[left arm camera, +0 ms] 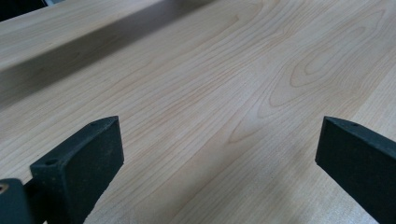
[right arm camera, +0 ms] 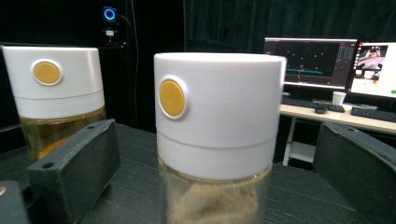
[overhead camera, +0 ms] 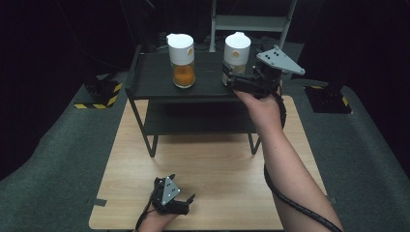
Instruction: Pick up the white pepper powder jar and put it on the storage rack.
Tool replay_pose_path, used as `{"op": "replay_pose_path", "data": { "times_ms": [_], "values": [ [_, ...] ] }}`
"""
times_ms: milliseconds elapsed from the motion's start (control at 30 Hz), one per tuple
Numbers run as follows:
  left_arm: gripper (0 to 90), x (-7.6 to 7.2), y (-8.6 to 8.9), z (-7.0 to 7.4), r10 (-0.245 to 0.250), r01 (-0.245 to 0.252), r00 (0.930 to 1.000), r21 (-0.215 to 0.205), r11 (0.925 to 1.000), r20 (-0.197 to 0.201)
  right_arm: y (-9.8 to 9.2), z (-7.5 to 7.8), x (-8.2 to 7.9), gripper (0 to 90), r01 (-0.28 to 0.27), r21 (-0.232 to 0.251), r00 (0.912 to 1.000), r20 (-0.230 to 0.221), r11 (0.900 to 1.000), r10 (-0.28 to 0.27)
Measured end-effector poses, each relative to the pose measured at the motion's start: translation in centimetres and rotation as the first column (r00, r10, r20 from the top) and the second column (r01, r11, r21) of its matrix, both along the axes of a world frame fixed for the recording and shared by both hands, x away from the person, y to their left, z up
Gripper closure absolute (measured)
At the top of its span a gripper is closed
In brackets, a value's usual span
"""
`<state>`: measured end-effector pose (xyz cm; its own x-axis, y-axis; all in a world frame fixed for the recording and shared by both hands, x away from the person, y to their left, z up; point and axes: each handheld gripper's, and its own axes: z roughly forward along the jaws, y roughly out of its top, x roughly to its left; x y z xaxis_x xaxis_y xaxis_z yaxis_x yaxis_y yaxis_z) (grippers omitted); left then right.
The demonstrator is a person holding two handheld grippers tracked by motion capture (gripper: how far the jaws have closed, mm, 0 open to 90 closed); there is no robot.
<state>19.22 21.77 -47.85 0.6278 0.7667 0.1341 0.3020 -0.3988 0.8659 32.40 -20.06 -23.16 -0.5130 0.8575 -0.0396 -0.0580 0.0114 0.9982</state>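
High view. A black two-tier shelf (overhead camera: 154, 82) stands at the far end of a light wooden table (overhead camera: 217, 169). On its top tier stand two glass jars with white caps. The left jar (overhead camera: 182, 60) holds orange powder. The right jar (overhead camera: 236, 58), with a paler filling, stands well apart from it, at the right part of the tier. The right gripper (overhead camera: 231, 77), held in the person's raised right hand (overhead camera: 263, 104), reaches in from the right at the lower body of the right jar; whether it touches the glass cannot be told here. The left gripper (overhead camera: 186, 200) lies low over the near edge of the table, well apart from the shelf, its jaws standing apart with nothing between them.

Left gripper view. The two black jaws are wide apart over bare wood grain of the table (left arm camera: 210, 93); a dark shadow band crosses the far left.

Right gripper view. The right jar (right arm camera: 217, 126) stands upright between the two black jaws, which are spread, with a visible gap on each side, so the pads do not press on it. A yellow round button marks its white cap. The left jar (right arm camera: 56, 93) stands farther off on the left. A desk with lit monitors (right arm camera: 327, 63) lies beyond at right.
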Motion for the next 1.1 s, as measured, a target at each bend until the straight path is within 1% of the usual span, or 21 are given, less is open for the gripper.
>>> {"op": "replay_pose_path", "data": {
  "times_ms": [33,267,567,800,900,1100],
  "values": [
    [1.3,0.0,0.0,0.0,0.000,0.000,1.0000,0.001,1.0000,0.000,-0.2,-0.2,-0.3,0.0,-0.002,-0.001,1.0000,0.008,1.000,0.002],
    [1.3,0.0,0.0,0.0,0.005,-0.005,1.0000,-0.001,1.0000,-0.001,-1.0,-1.0,-1.2,0.1,-0.016,-0.012,0.9997,0.019,1.000,0.016],
    [1.3,0.0,-0.2,0.0,0.008,-0.008,1.0000,0.005,1.0000,-0.002,-2.2,-2.2,-2.7,0.0,-0.035,-0.020,0.9991,0.024,0.999,0.035],
    [1.3,-0.1,-0.3,0.0,0.012,-0.012,0.9999,0.009,0.9999,0.000,-3.0,-3.1,-3.8,0.0,-0.035,-0.034,0.9987,0.036,0.999,0.036],
    [1.3,-0.1,-0.4,0.1,0.014,-0.014,0.9999,0.014,0.9998,0.001,-3.5,-3.7,-4.4,0.0,-0.036,-0.048,0.9984,0.042,0.998,0.038],
    [1.3,-0.1,-0.5,0.1,0.010,-0.010,0.9999,0.022,0.9997,0.004,-4.2,-4.7,-5.2,0.0,-0.039,-0.065,0.9983,0.041,0.997,0.041]
  ]
}}
